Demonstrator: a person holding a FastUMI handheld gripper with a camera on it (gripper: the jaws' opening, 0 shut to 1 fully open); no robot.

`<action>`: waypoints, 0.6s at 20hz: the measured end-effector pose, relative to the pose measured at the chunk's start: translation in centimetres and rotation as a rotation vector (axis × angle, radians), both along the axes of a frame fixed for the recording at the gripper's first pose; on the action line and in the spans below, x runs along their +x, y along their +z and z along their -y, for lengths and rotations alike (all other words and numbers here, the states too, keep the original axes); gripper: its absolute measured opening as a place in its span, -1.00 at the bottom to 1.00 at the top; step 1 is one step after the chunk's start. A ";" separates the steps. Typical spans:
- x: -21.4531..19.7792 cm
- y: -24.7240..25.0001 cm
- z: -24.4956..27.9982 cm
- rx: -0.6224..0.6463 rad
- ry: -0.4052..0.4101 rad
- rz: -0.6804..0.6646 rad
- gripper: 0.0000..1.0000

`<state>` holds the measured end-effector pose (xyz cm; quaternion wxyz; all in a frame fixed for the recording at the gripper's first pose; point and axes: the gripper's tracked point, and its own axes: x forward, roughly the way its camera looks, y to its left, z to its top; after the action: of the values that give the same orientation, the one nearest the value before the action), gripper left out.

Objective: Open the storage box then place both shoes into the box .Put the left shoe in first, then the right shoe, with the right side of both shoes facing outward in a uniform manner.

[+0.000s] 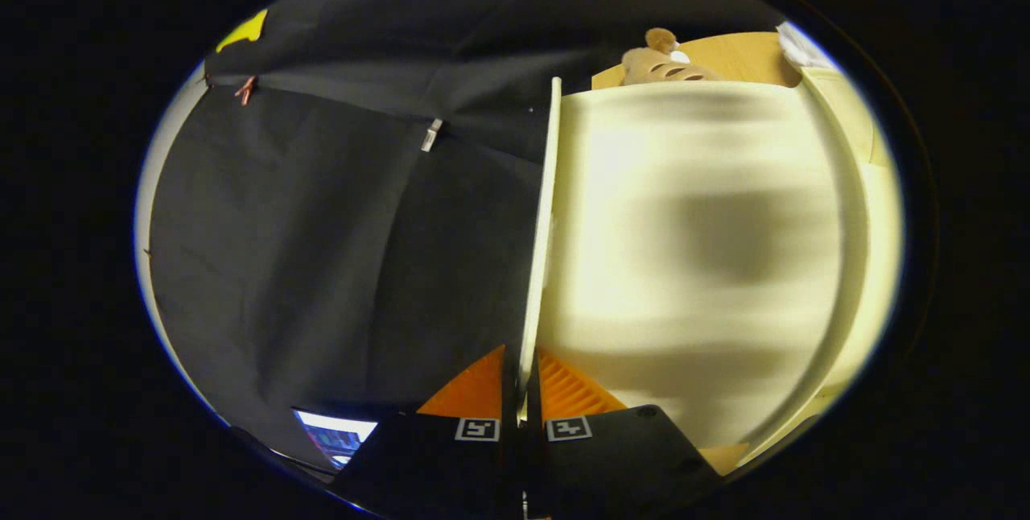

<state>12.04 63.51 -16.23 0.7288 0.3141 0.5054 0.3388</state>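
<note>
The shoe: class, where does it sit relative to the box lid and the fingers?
In the gripper view, the shoe lies on the wooden surface beyond the cream lid, far ahead of the gripper, which pinches the lid's edge.

we see a wooden tabletop [736, 57] beyond the pale storage box [708, 246]. a tan perforated shoe [664, 68] lies on it, something white [797, 45] beside.

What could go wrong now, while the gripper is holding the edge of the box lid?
1. The hand-held gripper pinches only the thin edge of the cream lid, so the lid may slip out and drop.
2. A tan shoe lies just beyond the lid; a wide swing might strike it.
</note>
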 end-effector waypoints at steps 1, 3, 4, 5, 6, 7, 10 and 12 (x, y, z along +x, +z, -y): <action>0.1 -0.7 -0.2 -0.028 0.007 0.020 -0.83; -0.4 -0.8 -0.3 -0.050 0.020 0.057 -0.57; -0.5 -0.4 0.0 -0.056 0.025 0.084 -0.27; -0.7 0.1 0.8 -0.063 0.031 0.120 0.04; -0.5 1.0 2.1 -0.079 0.032 0.170 0.34; -0.3 1.6 3.0 -0.098 0.020 0.232 0.65; 0.0 5.1 8.0 -0.130 -0.042 0.398 0.96; 0.2 7.3 12.2 -0.148 -0.102 0.483 0.96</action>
<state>12.23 51.34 -8.90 0.8654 0.1948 0.3238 0.3289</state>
